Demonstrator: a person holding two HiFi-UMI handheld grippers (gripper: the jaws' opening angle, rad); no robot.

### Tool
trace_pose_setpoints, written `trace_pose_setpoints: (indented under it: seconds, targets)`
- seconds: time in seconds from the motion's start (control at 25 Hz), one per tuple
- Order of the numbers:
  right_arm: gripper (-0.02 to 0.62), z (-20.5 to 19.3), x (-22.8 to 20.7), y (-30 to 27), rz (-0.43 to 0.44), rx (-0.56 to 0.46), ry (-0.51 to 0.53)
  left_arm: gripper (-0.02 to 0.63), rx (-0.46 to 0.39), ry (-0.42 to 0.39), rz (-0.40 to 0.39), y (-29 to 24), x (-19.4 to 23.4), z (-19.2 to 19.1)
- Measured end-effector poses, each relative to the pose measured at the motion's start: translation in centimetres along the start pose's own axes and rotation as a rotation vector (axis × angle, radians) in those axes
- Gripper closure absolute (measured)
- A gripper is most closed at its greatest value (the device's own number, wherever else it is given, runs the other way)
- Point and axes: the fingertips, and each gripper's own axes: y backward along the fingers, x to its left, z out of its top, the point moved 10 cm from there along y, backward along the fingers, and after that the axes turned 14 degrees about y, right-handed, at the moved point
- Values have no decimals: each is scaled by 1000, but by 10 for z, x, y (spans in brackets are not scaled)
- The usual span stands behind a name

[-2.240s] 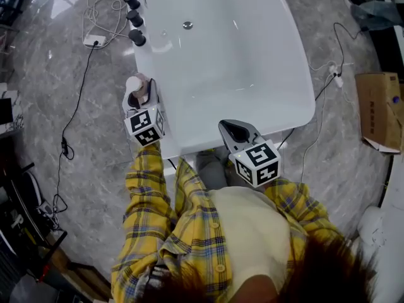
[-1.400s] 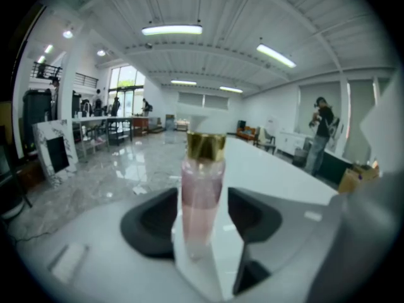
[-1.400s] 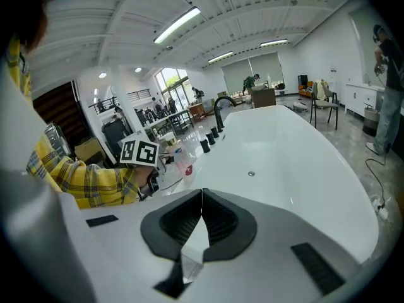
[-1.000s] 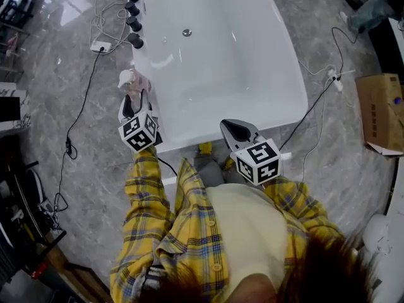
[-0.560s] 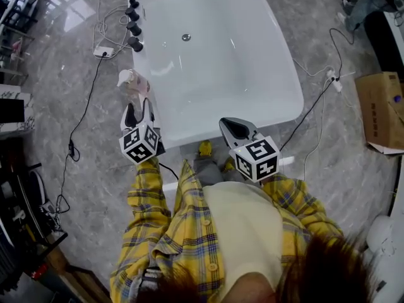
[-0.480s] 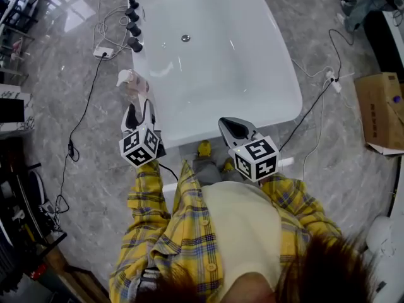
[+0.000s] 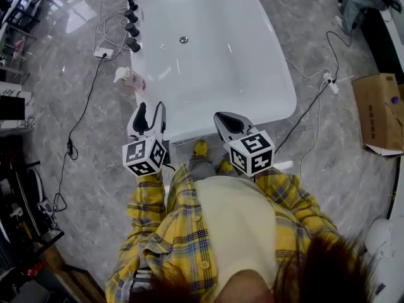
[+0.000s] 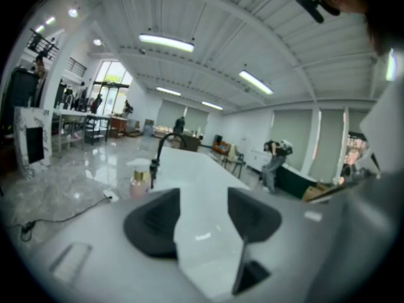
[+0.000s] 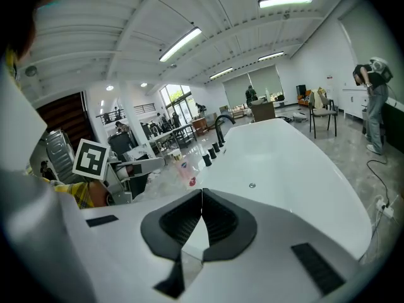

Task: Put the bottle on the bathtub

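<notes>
In the head view, the white bathtub (image 7: 214, 62) filled the top middle, with a drain (image 7: 184, 40) in its floor and black tap knobs (image 7: 131, 27) lined along its rim at eleven o'clock. A power strip (image 7: 103, 53) with trailing cables lay on the grey marble floor (image 7: 63, 118) at ten o'clock, and a cardboard box (image 7: 377, 112) sat at three o'clock. Nothing stood between the grippers and the tub. The pump bottle (image 7: 129, 79), pink with a white pump head, stood upright at the outer edge of the tub's left rim, at eleven o'clock from the left gripper (image 7: 149, 111) and apart from it. The right gripper (image 7: 228, 124) hung near the tub's near end.

In the left gripper view, the left gripper (image 8: 203, 213) had its dark pads spread apart, with only the white tub surface between them. The bottle (image 8: 139, 183) stood at ten o'clock beside the black gooseneck tap (image 8: 165, 145).

In the right gripper view, the right gripper (image 9: 201, 210) had its pads pressed together on nothing. The bottle (image 9: 185, 171) stood at eleven o'clock near the knobs (image 9: 214, 153). Its label bore a red mark, but the writing was too small to read. The left gripper's marker cube (image 9: 93, 158) showed at nine o'clock.
</notes>
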Motion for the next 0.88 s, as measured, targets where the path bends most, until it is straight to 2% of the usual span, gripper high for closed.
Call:
trace_pose_setpoints:
  seconds: [0.16, 0.44, 0.52, 0.72, 0.88]
  targets:
    - [581, 1, -1, 3, 1, -14, -3, 370, 23, -68, -64, 7, -20, 2]
    - [581, -1, -1, 6, 5, -25, -16, 404, 47, -114, -159, 20, -53, 7]
    - [581, -1, 0, 6, 9, -28, -16, 427, 54, -122, -182, 23, -59, 6]
    - [581, -1, 2, 8, 12, -30, -14, 536, 89, -128, -230, 29, -72, 2]
    - [581, -2, 3, 10, 8, -27, -15, 558, 127, -121, -248, 32, -76, -4]
